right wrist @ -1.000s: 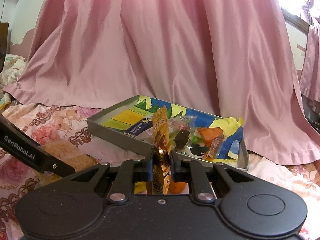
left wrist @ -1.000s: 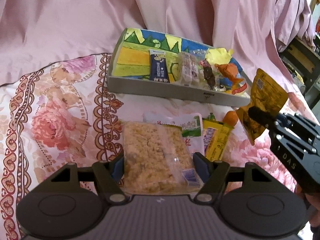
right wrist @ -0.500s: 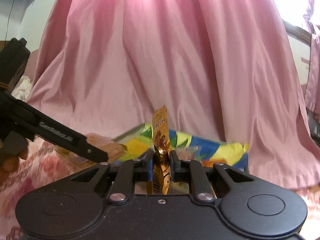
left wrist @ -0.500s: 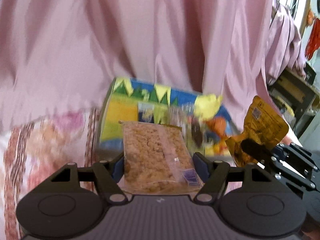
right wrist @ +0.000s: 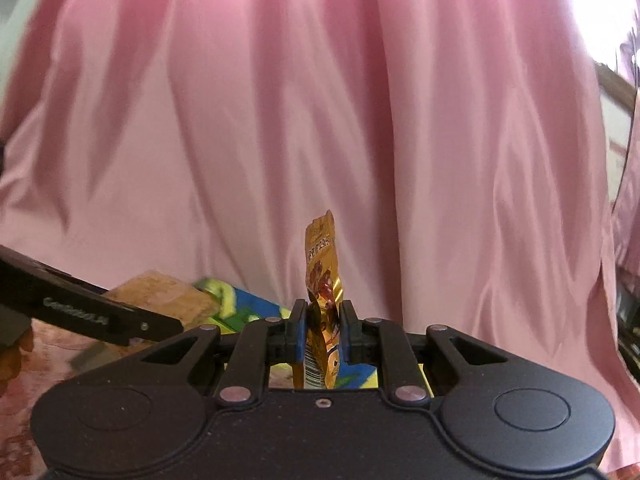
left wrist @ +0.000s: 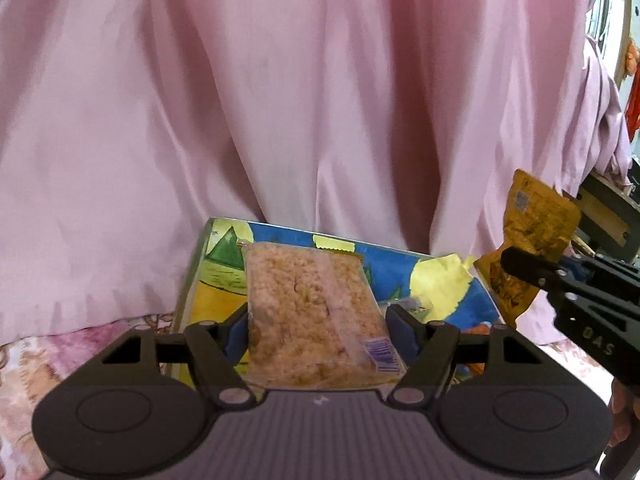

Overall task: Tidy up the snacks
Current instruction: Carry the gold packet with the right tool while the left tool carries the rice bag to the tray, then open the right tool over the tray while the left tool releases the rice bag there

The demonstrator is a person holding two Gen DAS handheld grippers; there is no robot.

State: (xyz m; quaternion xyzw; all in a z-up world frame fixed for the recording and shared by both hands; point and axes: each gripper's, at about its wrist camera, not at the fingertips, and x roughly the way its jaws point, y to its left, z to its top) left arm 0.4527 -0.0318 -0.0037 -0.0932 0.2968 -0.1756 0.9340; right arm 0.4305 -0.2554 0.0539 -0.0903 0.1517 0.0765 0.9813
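My left gripper (left wrist: 318, 330) is shut on a clear packet of tan puffed-rice cake (left wrist: 312, 312) and holds it in the air in front of the colourful tray (left wrist: 384, 264). My right gripper (right wrist: 323, 322) is shut on a gold snack pouch (right wrist: 322, 280), held upright. In the left wrist view the right gripper (left wrist: 520, 266) and its pouch (left wrist: 532, 232) are at the right, level with the tray's right end. In the right wrist view the left gripper (right wrist: 96, 316) and the rice cake (right wrist: 160, 294) show at the left. Most tray contents are hidden behind the packet.
A pink curtain (left wrist: 300, 100) hangs close behind the tray and fills both views. The floral cloth (left wrist: 72, 344) shows at lower left. A wooden piece of furniture (left wrist: 604, 216) stands at the far right.
Both grippers have lifted with their snacks and moved toward the tray. The loose snacks on the cloth have dropped out of view, and the curtain now fills most of both views.
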